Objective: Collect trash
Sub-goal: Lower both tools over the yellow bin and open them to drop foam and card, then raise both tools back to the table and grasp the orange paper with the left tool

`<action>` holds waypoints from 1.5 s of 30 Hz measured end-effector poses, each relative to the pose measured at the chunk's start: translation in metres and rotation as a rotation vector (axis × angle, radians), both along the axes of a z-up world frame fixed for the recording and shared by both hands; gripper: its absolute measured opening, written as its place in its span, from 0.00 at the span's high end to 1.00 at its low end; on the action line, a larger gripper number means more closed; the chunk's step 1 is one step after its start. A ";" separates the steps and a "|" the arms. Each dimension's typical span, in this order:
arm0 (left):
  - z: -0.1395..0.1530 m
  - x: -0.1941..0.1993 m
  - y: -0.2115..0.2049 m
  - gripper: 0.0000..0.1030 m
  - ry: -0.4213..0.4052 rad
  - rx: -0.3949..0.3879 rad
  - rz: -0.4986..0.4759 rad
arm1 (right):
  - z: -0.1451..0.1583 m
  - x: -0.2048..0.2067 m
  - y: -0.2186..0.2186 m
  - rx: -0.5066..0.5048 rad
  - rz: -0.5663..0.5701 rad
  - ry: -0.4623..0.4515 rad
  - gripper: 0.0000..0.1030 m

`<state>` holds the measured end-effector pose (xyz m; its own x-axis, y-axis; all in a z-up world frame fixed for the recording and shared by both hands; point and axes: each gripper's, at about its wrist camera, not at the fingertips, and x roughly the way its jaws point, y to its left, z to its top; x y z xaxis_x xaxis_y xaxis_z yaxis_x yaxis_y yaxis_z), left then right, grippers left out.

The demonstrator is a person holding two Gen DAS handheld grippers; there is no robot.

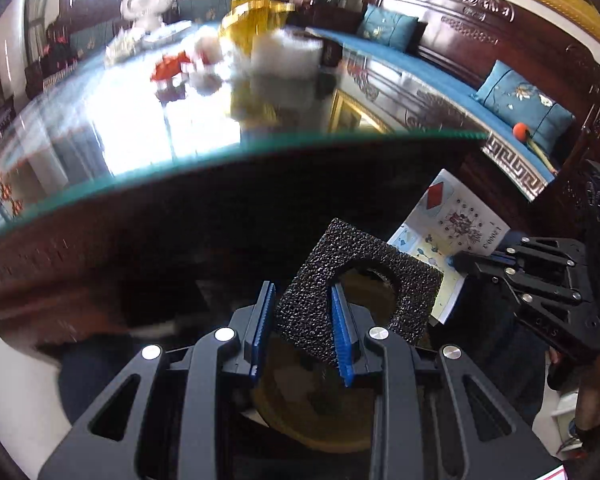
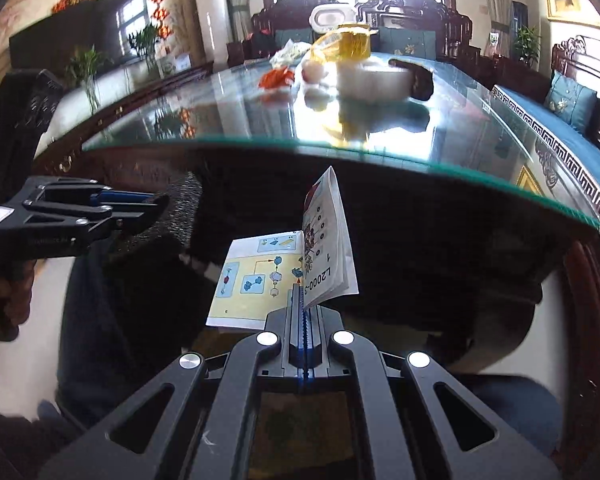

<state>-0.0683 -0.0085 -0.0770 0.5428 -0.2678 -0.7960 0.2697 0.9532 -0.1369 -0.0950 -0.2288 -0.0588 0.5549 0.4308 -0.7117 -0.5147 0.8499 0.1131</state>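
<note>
Left wrist view: our left gripper [image 1: 303,330] pinches a black porous foam square [image 1: 340,280]; right gripper [image 2: 305,304], at 3 o'clock, pinches a printed paper instruction booklet [image 2: 328,248]. Carrying step; next needs a bin.

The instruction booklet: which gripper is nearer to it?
Right. The right gripper is shut on the instruction booklet, pinching its lower edge. The left gripper is off to the booklet's left, holding a black foam block instead.
</note>
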 end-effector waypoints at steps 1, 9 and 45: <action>-0.010 -0.002 -0.002 0.72 0.027 -0.009 -0.001 | -0.005 -0.003 -0.003 -0.003 -0.002 0.014 0.99; -0.073 -0.012 -0.019 0.72 0.198 -0.026 -0.039 | -0.035 -0.016 -0.015 -0.094 -0.052 0.081 0.99; -0.080 0.004 -0.013 0.23 0.202 -0.013 0.006 | -0.056 -0.014 0.001 0.004 -0.009 0.119 0.45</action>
